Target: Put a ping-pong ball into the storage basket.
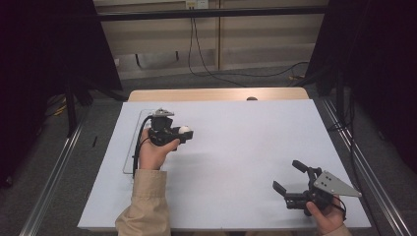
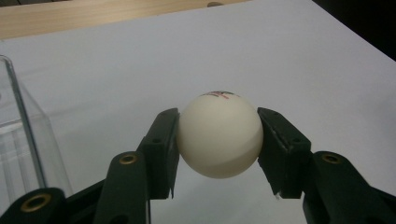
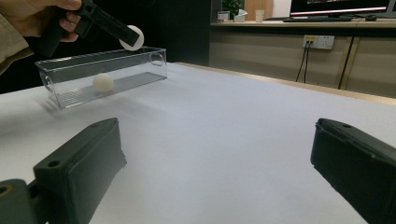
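Observation:
A white ping-pong ball (image 2: 219, 134) with a small red mark on top sits clamped between the black jaws of my left gripper (image 1: 184, 132), which hangs above the white table sheet just right of a clear plastic box (image 3: 100, 74). From the right gripper view the held ball (image 3: 132, 38) hovers over the box's far end. A second white ball (image 3: 102, 82) lies inside the box. My right gripper (image 1: 290, 177) rests low near the table's front right, jaws spread wide with nothing between them.
The white sheet (image 1: 236, 152) covers most of a wooden table (image 1: 216, 94). The box's clear wall (image 2: 23, 135) stands close at the left of the left gripper. Cables run over the floor behind the table.

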Demonstrator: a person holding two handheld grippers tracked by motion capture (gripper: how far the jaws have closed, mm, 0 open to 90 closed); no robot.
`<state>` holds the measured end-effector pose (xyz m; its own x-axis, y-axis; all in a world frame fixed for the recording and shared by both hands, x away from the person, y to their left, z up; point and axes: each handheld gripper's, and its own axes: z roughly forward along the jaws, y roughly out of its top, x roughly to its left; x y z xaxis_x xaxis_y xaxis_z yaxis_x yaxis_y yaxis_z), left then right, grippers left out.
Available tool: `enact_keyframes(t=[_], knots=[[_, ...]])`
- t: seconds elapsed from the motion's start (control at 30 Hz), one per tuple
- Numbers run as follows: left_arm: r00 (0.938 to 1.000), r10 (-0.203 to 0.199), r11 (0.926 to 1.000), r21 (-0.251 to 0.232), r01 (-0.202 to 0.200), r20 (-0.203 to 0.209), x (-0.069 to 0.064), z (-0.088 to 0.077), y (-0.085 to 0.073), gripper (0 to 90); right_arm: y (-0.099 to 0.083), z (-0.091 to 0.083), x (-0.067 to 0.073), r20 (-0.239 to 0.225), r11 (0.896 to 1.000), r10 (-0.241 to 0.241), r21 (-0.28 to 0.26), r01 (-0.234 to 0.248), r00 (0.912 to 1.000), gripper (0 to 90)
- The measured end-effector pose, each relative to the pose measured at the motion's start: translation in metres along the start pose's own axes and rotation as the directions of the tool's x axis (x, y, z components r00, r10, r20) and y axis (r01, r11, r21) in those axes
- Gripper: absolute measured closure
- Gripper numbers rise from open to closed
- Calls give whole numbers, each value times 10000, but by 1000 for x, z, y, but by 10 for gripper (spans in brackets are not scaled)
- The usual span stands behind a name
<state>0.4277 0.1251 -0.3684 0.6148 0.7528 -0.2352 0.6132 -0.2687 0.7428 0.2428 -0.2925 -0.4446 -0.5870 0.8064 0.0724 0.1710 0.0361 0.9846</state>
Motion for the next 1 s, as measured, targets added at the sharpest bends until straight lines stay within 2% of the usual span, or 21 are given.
enact_keyframes(t=[0.37, 1.0], knots=[[9998, -111, 9999, -47, 111, -168, 7, -6, -2, 510, 0, 0, 0, -8, 10000, -8, -5, 8, 10000, 15], [9966, -337, 9991, -268, 318, -756, 21, -17, -7, 510, 0, 0, 0, -10, 10000, -5, 1, 5, 10000, 15]])
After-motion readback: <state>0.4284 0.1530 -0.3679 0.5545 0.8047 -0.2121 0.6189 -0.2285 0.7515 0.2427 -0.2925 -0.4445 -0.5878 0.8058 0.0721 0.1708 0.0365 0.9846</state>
